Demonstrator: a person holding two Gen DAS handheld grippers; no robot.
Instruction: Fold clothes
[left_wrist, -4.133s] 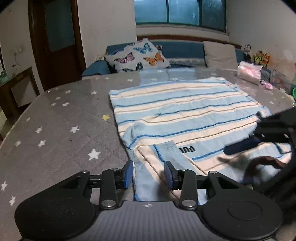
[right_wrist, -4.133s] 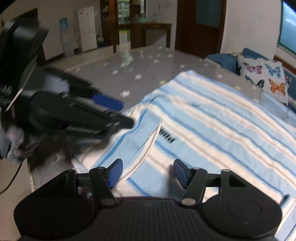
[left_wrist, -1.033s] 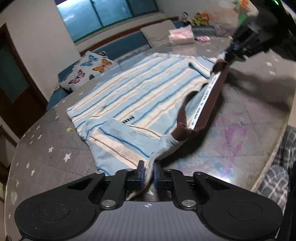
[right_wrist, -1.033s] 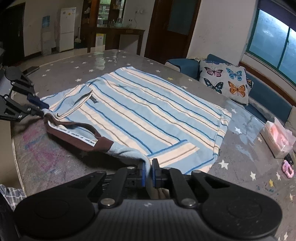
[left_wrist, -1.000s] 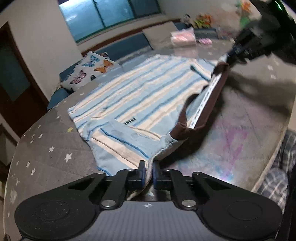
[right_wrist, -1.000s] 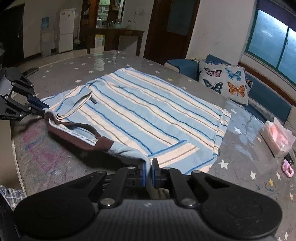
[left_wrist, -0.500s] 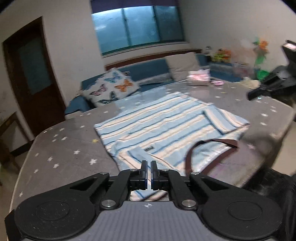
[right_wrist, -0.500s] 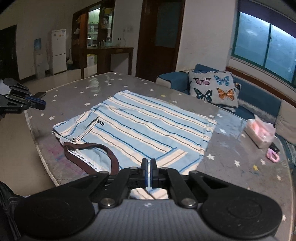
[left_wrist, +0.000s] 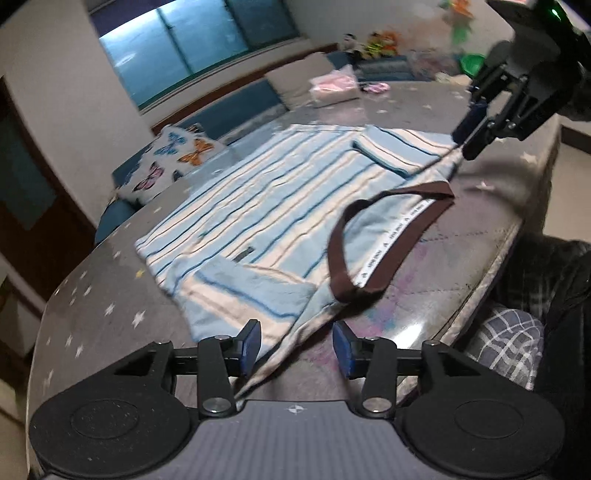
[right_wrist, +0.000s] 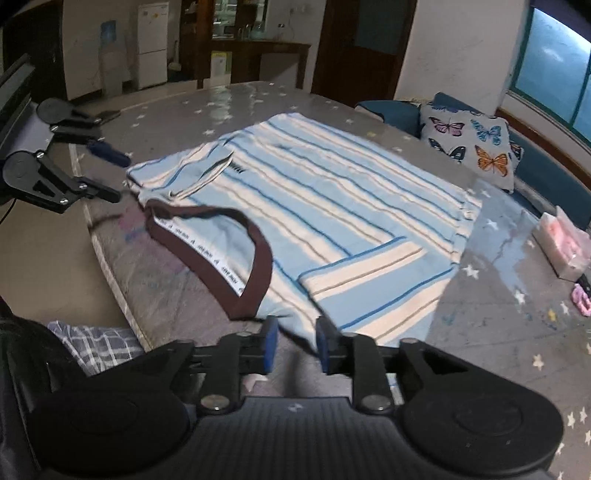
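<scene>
A light blue shirt (left_wrist: 280, 192) with cream and dark blue stripes lies flat on the grey star-patterned table (left_wrist: 92, 295), both sleeves folded inward. Its brown collar (left_wrist: 391, 243) with white lettered tape rests near the table's front edge. My left gripper (left_wrist: 295, 347) is opening, and one shoulder corner of the shirt lies loose between its blue pads. My right gripper (right_wrist: 295, 345) is opening too, with the other shoulder corner (right_wrist: 295, 330) slack in its gap. Each gripper shows in the other's view: the right gripper (left_wrist: 476, 125) at the far shoulder, the left gripper (right_wrist: 110, 171) by the folded sleeve (right_wrist: 199, 173).
A butterfly cushion (right_wrist: 472, 144) lies on a blue sofa (right_wrist: 535, 162) behind the table. A pink tissue pack (right_wrist: 565, 243) and a pink hair tie (right_wrist: 581, 299) sit at the right. The table's front edge (left_wrist: 491, 266) runs close to a person's plaid trousers (left_wrist: 506, 339).
A second ago both grippers were shut on the shirt's shoulder corners with the collar stretched between them. Now both pairs of jaws stand apart and the collar lies slack on the table.
</scene>
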